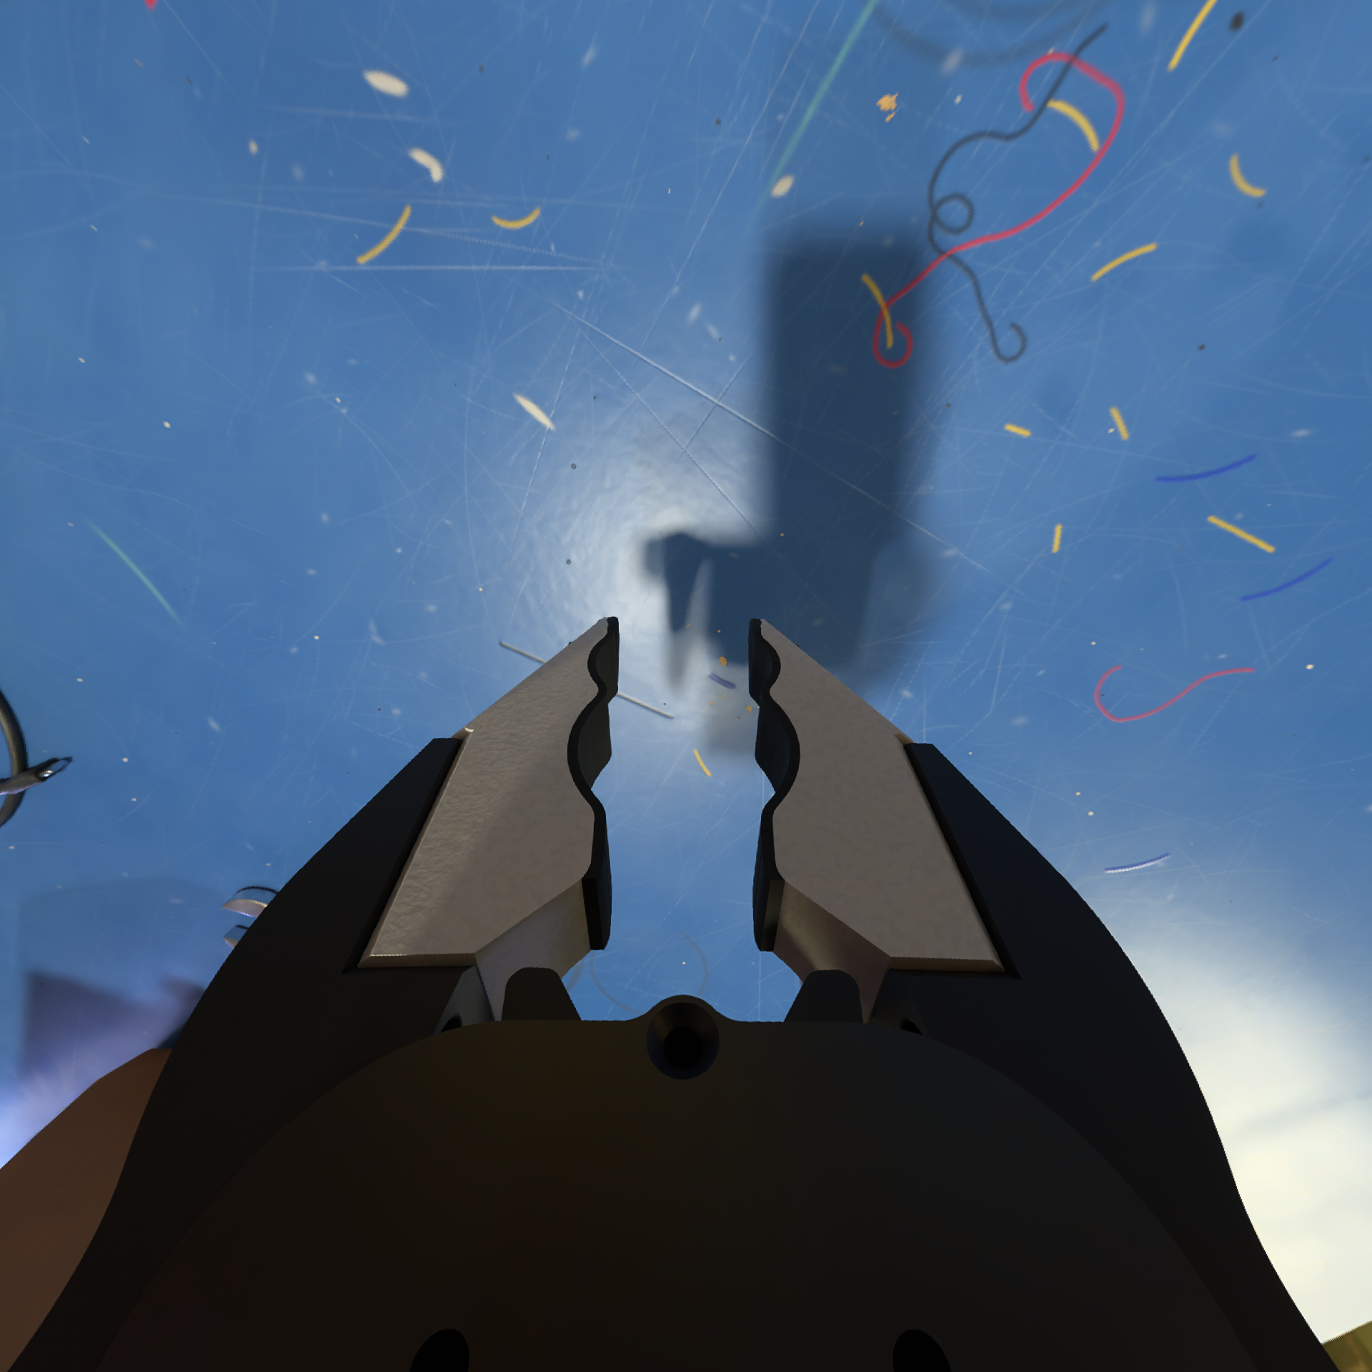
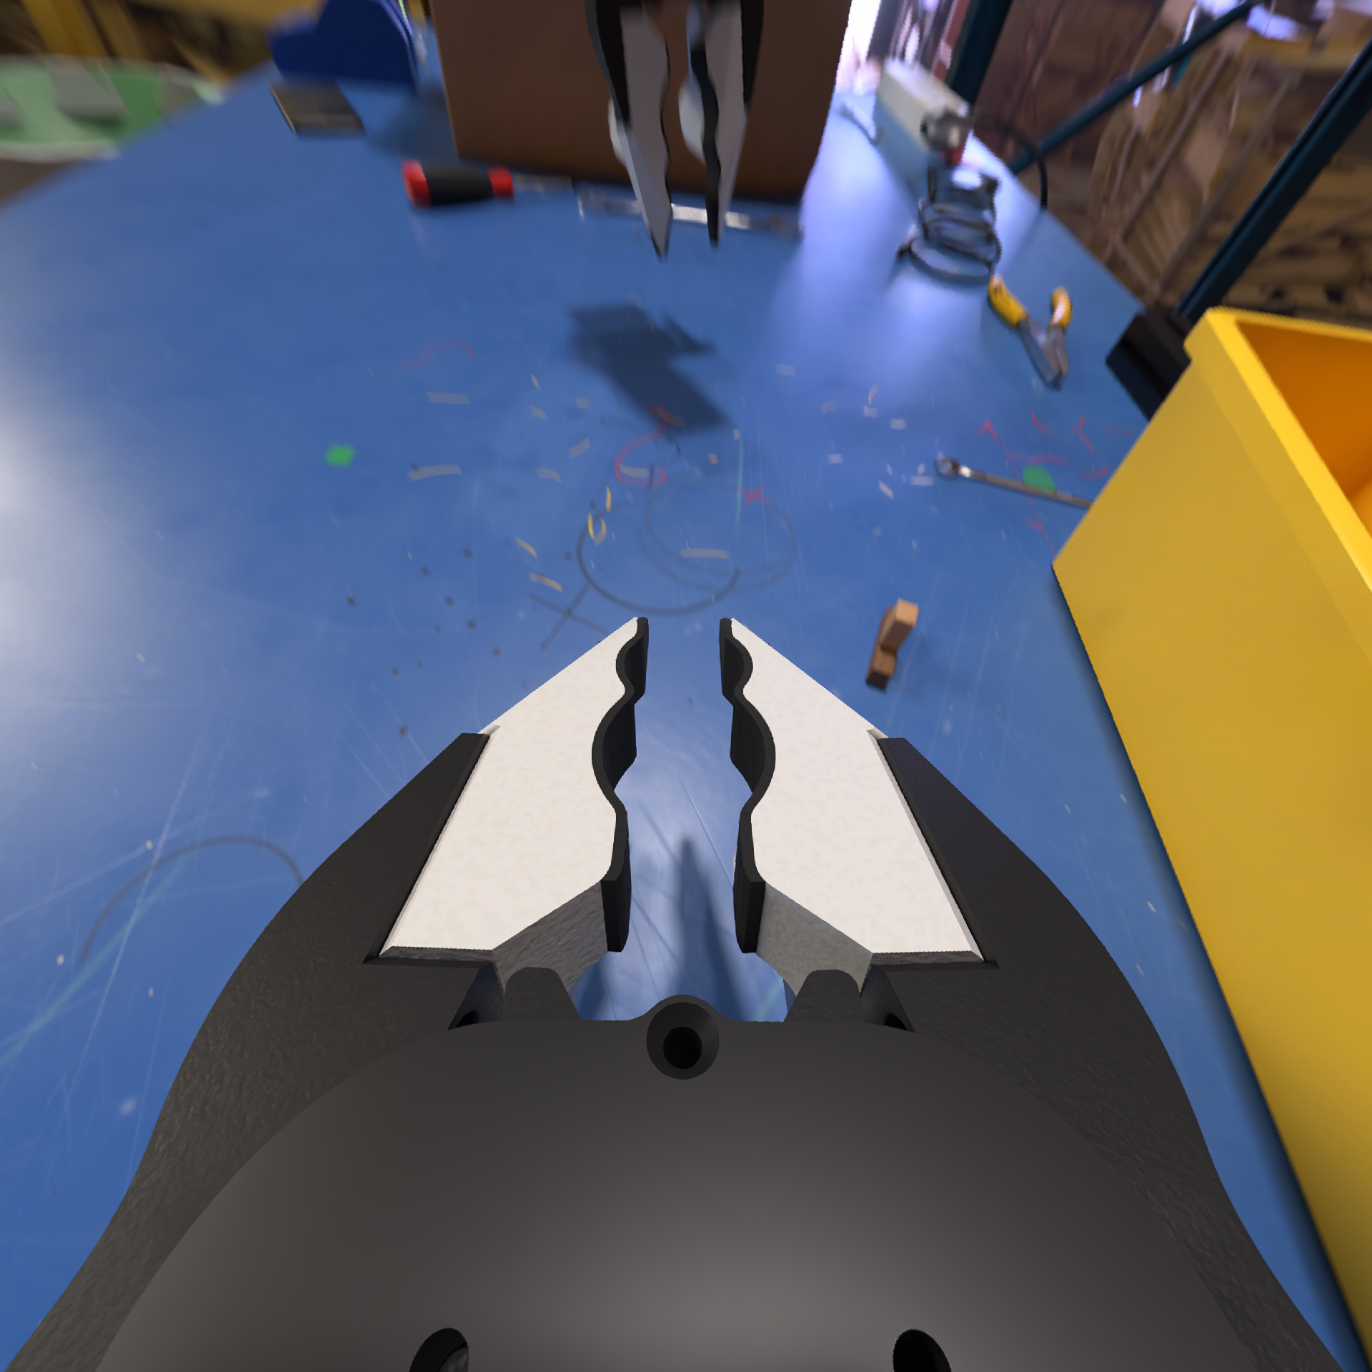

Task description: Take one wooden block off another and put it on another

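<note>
A small stack of wooden blocks (image 2: 891, 642) stands on the blue table (image 2: 297, 668), with a lighter block on a darker one. It shows only in the right wrist view, to the right of and a little beyond my right gripper (image 2: 683, 624), which is open and empty above the table. My left gripper (image 1: 683, 624) is open and empty and points down at bare scratched tabletop (image 1: 371, 482). It also shows far off in the right wrist view (image 2: 687, 241), hanging above the table well beyond the blocks. No block is in the left wrist view.
A tall yellow bin (image 2: 1225, 705) stands close to the right of the blocks. A cardboard box (image 2: 534, 89) stands at the back. A red-and-black tool (image 2: 456, 182), a wire coil (image 2: 954, 237), yellow-handled pliers (image 2: 1032, 319) and a wrench (image 2: 1010, 482) lie around, among wire scraps.
</note>
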Controlling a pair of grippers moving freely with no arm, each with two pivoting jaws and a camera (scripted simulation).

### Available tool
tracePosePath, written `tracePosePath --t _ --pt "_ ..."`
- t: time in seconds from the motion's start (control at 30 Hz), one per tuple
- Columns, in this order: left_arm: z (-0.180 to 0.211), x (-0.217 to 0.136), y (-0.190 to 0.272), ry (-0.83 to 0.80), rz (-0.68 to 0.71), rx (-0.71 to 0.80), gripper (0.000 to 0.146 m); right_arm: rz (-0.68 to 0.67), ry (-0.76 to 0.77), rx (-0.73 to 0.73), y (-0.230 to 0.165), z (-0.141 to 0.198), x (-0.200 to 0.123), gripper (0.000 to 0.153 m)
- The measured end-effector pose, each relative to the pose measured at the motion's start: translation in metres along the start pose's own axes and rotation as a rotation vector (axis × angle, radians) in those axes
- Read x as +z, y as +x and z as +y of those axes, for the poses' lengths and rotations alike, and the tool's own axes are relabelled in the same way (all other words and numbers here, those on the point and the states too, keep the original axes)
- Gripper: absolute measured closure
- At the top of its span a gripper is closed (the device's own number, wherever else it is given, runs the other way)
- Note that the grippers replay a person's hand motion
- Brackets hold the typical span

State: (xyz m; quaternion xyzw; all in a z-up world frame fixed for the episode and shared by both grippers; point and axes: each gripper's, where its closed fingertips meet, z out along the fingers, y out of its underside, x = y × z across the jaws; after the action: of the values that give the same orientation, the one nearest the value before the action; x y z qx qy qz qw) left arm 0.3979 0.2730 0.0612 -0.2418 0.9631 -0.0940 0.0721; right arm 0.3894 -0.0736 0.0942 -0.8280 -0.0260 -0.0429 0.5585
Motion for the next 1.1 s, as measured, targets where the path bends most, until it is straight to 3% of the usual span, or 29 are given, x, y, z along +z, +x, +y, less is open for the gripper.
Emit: tracePosePath --t 0.23,0.5,0.73,0.9,1.03,1.1 --pt "-0.020 -0.033 0.013 0.052 -0.057 0.043 0.112 0.145 -0.244 0.005 0.020 0.030 -0.007 0.121" --pt "-0.079 -0.082 0.055 0.194 -0.190 0.190 0.114 0.264 -0.306 -0.012 0.050 0.030 0.040 0.115" --pt "-0.116 -0.087 0.091 0.198 -0.180 0.302 0.114 0.303 -0.443 0.097 0.087 0.044 0.083 0.112" --pt "-0.133 -0.091 0.095 0.225 -0.198 0.312 0.114 0.316 -0.476 0.186 0.097 0.053 0.095 0.125" --pt "-0.142 -0.092 0.098 0.246 -0.198 0.320 0.114 0.315 -0.473 0.203 0.100 0.053 0.099 0.144" --pt "-0.145 -0.093 0.100 0.250 -0.201 0.323 0.114 0.311 -0.470 0.198 0.100 0.052 0.100 0.144"
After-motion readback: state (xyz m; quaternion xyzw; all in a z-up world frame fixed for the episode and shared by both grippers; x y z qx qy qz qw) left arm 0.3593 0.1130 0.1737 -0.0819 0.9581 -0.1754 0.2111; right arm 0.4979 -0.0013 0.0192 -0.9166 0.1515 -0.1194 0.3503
